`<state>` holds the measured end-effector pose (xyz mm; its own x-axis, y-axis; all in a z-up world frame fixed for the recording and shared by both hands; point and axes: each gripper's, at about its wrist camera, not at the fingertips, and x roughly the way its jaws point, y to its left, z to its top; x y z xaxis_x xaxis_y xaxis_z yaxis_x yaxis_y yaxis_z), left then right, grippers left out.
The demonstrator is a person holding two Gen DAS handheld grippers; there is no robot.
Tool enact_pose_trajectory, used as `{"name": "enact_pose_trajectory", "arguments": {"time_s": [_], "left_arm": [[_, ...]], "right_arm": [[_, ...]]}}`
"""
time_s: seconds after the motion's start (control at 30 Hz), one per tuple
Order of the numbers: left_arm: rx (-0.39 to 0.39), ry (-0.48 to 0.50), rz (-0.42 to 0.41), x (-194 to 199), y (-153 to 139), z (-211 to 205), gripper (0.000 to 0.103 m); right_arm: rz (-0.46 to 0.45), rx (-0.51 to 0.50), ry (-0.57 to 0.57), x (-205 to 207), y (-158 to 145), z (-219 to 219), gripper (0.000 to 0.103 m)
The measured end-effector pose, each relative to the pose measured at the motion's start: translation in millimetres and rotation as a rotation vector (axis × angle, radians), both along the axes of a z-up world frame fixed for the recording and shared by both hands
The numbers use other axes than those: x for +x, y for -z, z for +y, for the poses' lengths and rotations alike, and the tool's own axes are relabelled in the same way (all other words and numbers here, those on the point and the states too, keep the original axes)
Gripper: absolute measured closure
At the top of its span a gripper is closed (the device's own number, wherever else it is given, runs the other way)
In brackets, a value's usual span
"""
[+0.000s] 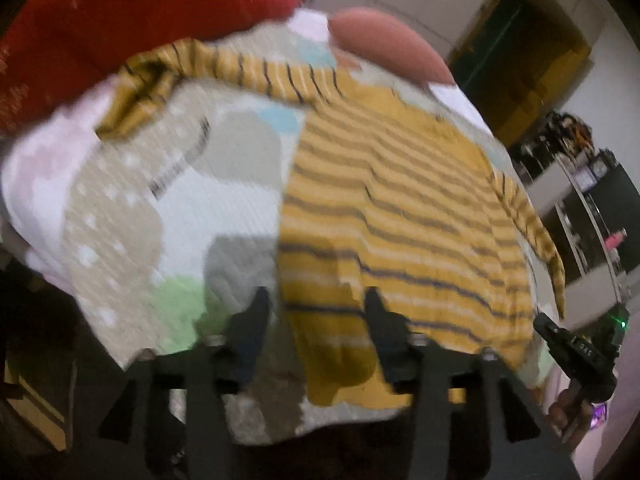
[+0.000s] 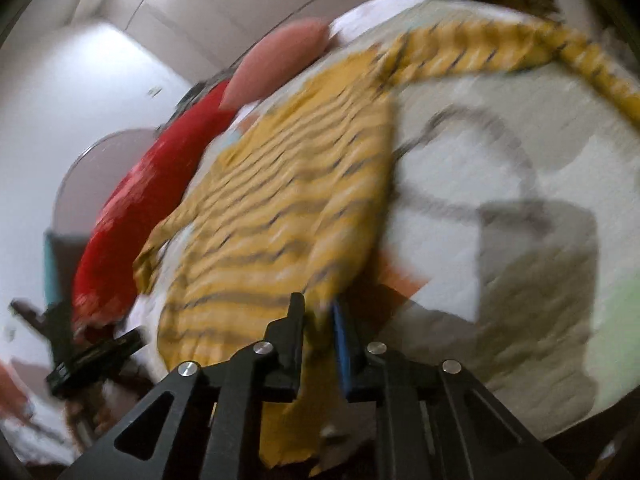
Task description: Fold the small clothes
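Note:
A yellow long-sleeved shirt with dark and pale stripes (image 1: 400,208) lies spread on a patterned bed cover (image 1: 120,220). One sleeve trails off along the far side. My left gripper (image 1: 316,304) hangs just over the shirt's near hem, open, with the hem's left corner below the gap and no pad pressing on it. In the right wrist view the same shirt (image 2: 280,200) is lifted at its near corner. My right gripper (image 2: 318,316) is shut on that corner, and yellow cloth hangs down between its fingers. Both pictures are blurred.
A red pillow (image 1: 120,20) and a pink pillow (image 1: 384,44) lie along the bed's far edge. Beyond the bed stand a dark doorway (image 1: 520,60) and cluttered shelves (image 1: 592,200). The bed cover (image 2: 500,168) shows bare to the right of the shirt.

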<state>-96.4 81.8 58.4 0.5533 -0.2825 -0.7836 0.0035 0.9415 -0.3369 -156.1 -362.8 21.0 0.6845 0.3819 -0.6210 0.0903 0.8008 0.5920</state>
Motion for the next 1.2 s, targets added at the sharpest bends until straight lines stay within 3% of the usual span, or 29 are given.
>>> {"name": "enact_pose_trajectory", "arguments": {"time_s": [0.13,0.3,0.43,0.53,0.6,0.67,0.73,0.8,0.93,1.03,1.2], "left_arm": [[-0.003,0.003,-0.032,7.2,-6.8,-1.3,0.038],[-0.026,0.046,0.037,23.0,11.3,-14.9,0.038],[-0.017,0.071,0.058,30.4,15.6,-27.6,0.038],[-0.008,0.087,0.058,34.0,14.5,-35.7,0.038],[0.0,0.093,0.059,35.7,13.8,-41.0,0.038],[0.007,0.097,0.058,37.0,13.4,-44.0,0.038],[0.011,0.1,0.058,38.2,12.9,-44.1,0.038],[0.011,0.098,0.056,39.7,12.1,-42.8,0.038],[-0.011,0.084,0.044,43.6,10.4,-34.7,0.038],[-0.034,0.076,0.034,44.9,10.5,-29.3,0.038],[-0.063,0.063,0.025,43.0,12.8,-15.7,0.038]], "right_arm": [[0.016,-0.063,0.201,4.3,-0.3,-54.4,0.07],[0.055,-0.055,0.412,18.2,11.9,-128.6,0.064],[0.001,0.133,0.507,35.1,15.4,-181.8,0.036],[-0.027,0.297,0.608,44.0,24.3,-212.0,0.034],[-0.015,0.38,0.7,47.9,34.8,-228.6,0.037],[-0.001,0.418,0.753,45.2,42.2,-246.3,0.077],[0.035,0.408,0.782,45.4,44.8,-257.7,0.092],[0.039,0.351,0.807,42.3,37.9,-269.4,0.094],[-0.003,0.133,0.842,37.6,-10.8,-284.2,0.095],[-0.046,0.013,0.762,56.1,-57.5,-269.6,0.095],[-0.078,-0.167,0.535,133.1,-109.5,-193.3,0.095]]}}
